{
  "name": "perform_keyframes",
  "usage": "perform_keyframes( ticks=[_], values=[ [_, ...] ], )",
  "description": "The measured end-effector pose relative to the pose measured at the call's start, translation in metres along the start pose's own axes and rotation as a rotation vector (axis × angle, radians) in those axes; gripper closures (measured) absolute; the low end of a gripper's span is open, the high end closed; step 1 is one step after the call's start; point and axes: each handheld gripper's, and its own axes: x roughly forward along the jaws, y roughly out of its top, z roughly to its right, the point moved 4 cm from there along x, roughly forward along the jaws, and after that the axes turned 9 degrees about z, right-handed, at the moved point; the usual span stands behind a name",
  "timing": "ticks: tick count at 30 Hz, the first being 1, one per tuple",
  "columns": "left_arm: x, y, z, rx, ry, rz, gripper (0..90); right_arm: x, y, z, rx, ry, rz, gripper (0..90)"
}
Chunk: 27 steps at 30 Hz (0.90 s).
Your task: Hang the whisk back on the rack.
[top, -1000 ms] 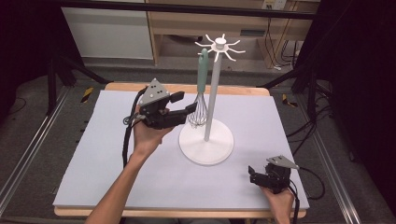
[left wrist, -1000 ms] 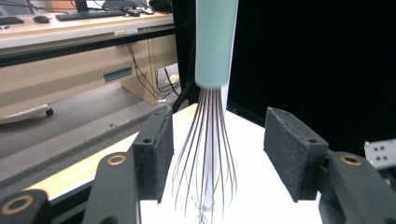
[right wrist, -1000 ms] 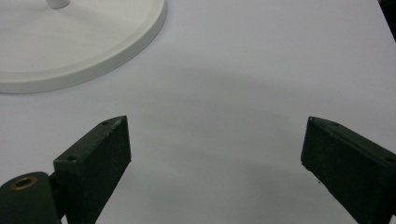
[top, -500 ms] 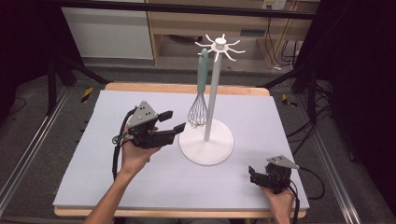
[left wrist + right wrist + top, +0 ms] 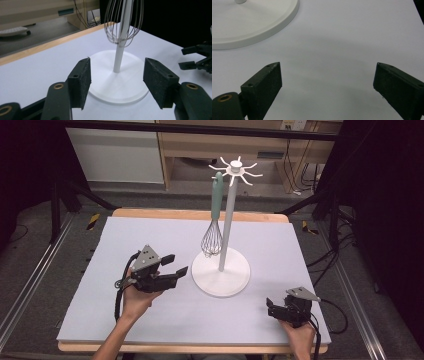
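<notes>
High view: the whisk [image 5: 213,227] hangs from a hook of the white stand [image 5: 221,276], mid-surface, wires just above the base. The left gripper [image 5: 172,268], jaws wide and empty, sits left of the base; the right gripper [image 5: 270,307] rests at the near right.

Left gripper view: the left jaws have just been opening, nothing between them; the pole rises ahead.

Right gripper view: jaws wide over bare surface [image 5: 342,45].

Risk, as I judge it: a careless sweep could knock the base and swing the whisk off its hook.
</notes>
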Motion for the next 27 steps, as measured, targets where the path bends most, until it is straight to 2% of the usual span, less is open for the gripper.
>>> perform_keyframes(
  ticks=[14, 24, 27],
  values=[
    [-0.023, -0.057, -0.036, -0.024, 0.107, -0.122, 37.9, 0.000, -0.001, 0.002, 0.003, -0.012, -0.004, 8.8],
    [-0.040, -0.092, -0.057, -0.076, 0.184, -0.139, 37.5, 0.000, -0.001, 0.004, 0.009, -0.016, -0.011, 8.5],
    [-0.045, -0.100, -0.064, -0.081, 0.222, -0.141, 37.2, 0.001, -0.002, 0.005, 0.015, -0.020, -0.011, 8.5]
  ],
)
